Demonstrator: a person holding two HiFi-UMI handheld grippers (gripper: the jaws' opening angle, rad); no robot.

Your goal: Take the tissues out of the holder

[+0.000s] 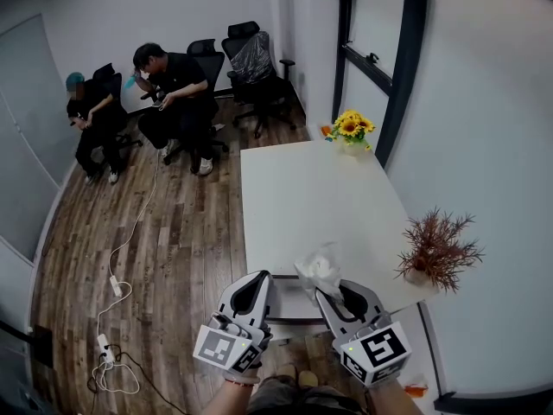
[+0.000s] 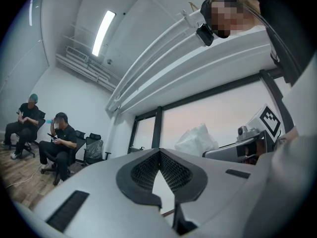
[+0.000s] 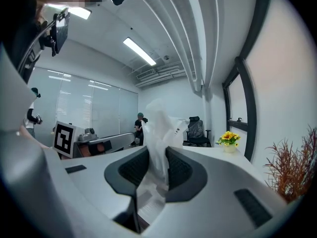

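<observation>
A crumpled white tissue (image 1: 320,266) hangs above the near end of the white table (image 1: 311,197), pinched between the jaws of my right gripper (image 1: 333,290). In the right gripper view the tissue (image 3: 158,133) stands up from between the dark pads (image 3: 181,170) of that gripper (image 3: 157,155). A flat grey holder (image 1: 292,305) lies at the table's near edge, between the two grippers. My left gripper (image 1: 259,277) hovers to its left, its jaws meeting at the tips (image 2: 159,153) with nothing in them. The left gripper view also catches the tissue (image 2: 197,139) and the right gripper (image 2: 257,138).
A pot of sunflowers (image 1: 350,130) stands at the table's far end and a dried reddish plant (image 1: 436,249) at its right edge. Two people (image 1: 173,93) sit on office chairs (image 1: 255,67) at the back left. A cable with a power strip (image 1: 112,284) runs over the wooden floor.
</observation>
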